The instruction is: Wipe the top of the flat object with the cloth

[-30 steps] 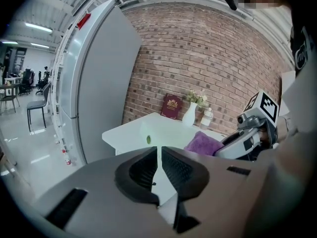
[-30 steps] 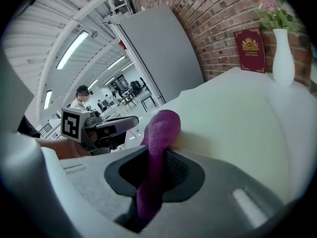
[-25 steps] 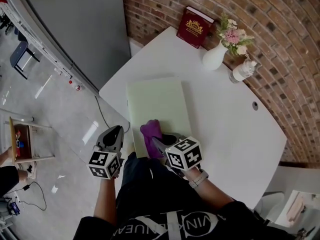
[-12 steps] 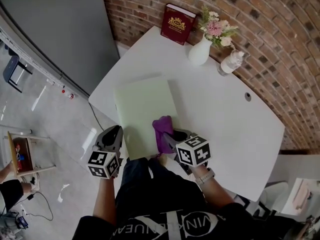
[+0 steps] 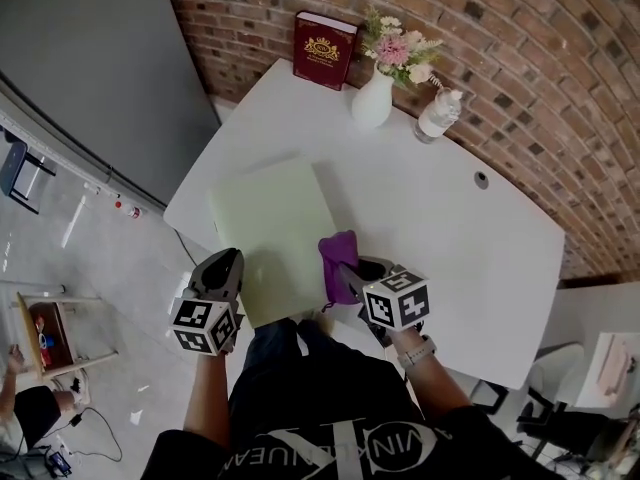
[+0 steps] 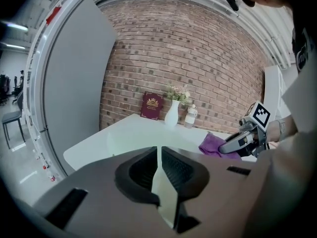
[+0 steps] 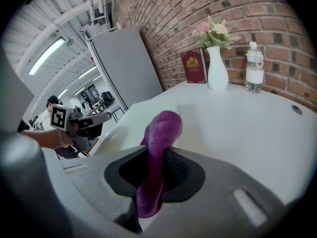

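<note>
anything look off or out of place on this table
Nothing stands out. The vase, bottle and book stand upright by the brick wall, the green mat lies flat on the table, and the purple cloth is clamped in the right gripper.

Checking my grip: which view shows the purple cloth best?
Right gripper view: the purple cloth sits centre frame, pinched by the right gripper. Head view shows a small bunch at the edge of the green mat; left gripper view, a distant patch.
</note>
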Tool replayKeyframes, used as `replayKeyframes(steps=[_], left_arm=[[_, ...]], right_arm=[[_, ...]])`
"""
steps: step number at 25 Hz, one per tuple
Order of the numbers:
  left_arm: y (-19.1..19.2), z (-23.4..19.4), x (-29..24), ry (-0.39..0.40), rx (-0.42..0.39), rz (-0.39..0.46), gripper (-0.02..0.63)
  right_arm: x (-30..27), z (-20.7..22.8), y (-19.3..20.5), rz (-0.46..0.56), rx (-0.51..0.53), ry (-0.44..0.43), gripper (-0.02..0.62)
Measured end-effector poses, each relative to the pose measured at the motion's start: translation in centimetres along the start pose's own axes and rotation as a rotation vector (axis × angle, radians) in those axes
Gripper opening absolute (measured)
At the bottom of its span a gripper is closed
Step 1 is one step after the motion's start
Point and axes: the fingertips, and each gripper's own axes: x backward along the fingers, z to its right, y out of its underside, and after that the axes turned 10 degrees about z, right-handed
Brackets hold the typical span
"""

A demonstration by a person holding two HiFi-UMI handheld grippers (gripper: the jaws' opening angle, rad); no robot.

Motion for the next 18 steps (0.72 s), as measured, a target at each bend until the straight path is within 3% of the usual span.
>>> replayKeyframes(steps=[10, 18], left_arm=[[-0.9, 1.0, -1.8, 0.031, -0.027, 0.004, 0.031], [-1.5, 0.6, -2.1, 0.022, -0.033, 0.013, 0.031]], right_arm=[[1.9, 3.3, 0.3, 0.010, -0.028, 0.048, 0.063], [2.1, 4.9, 1.3, -0.012, -0.081, 0.039, 0.063]])
